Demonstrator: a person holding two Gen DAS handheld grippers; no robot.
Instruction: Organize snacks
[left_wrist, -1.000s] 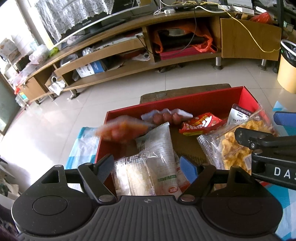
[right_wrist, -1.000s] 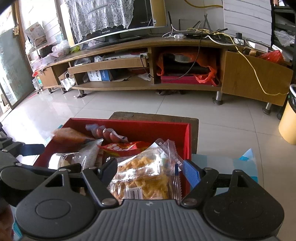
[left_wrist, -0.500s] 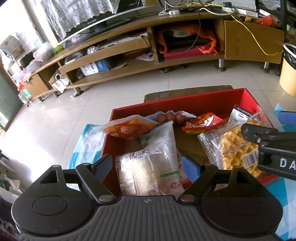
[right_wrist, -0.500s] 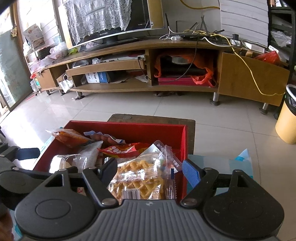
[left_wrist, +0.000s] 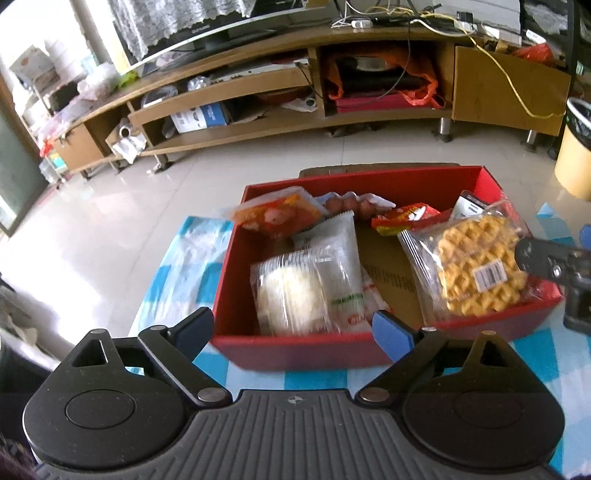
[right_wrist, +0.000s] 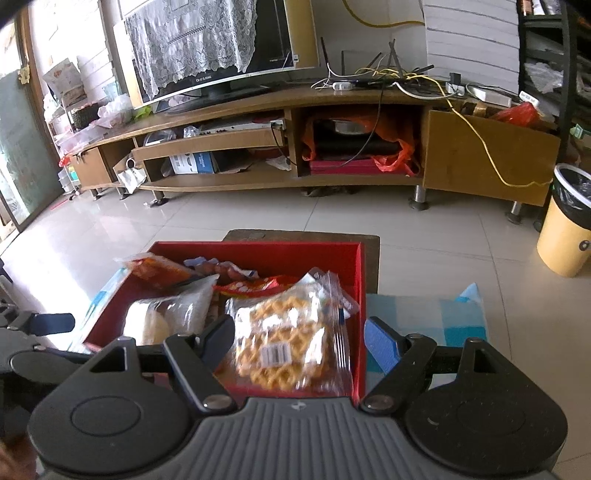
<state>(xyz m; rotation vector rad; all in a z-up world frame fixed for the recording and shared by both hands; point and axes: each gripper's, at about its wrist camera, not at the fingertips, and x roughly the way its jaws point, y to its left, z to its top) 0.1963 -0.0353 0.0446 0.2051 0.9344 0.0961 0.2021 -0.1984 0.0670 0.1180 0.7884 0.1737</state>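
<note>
While left gripper (left_wrist: 293, 328) and right gripper (right_wrist: 299, 341) gape empty, both hover before red box (left_wrist: 295, 352).

My right gripper (left_wrist: 554, 273) cut off at frame edge; sausage pack (left_wrist: 351, 201) half hidden; white bag (left_wrist: 332, 258) print blurred.

A matt red cardboard box (left_wrist: 295, 350), its bare brown board floor (left_wrist: 391, 273) showing, holds snacks in glossy wrappers: clear crinkled plastic over golden waffle biscuits (left_wrist: 476, 266) at the box's right side, a shiny transparent bag of pale cakes (left_wrist: 288, 295) at its left, and a bright red-and-yellow foil packet (left_wrist: 406, 218) near its far wall. Under the box lies a smooth blue-and-white checked table cover (left_wrist: 173, 273). Beyond the box, pale floor tiles (right_wrist: 258, 206) gleam with reflected light before a satin-finished wooden TV cabinet (right_wrist: 487, 162). The left tool (left_wrist: 293, 332) is matt black plastic, with ribbed grey casing and blue pads (left_wrist: 391, 334).
</note>
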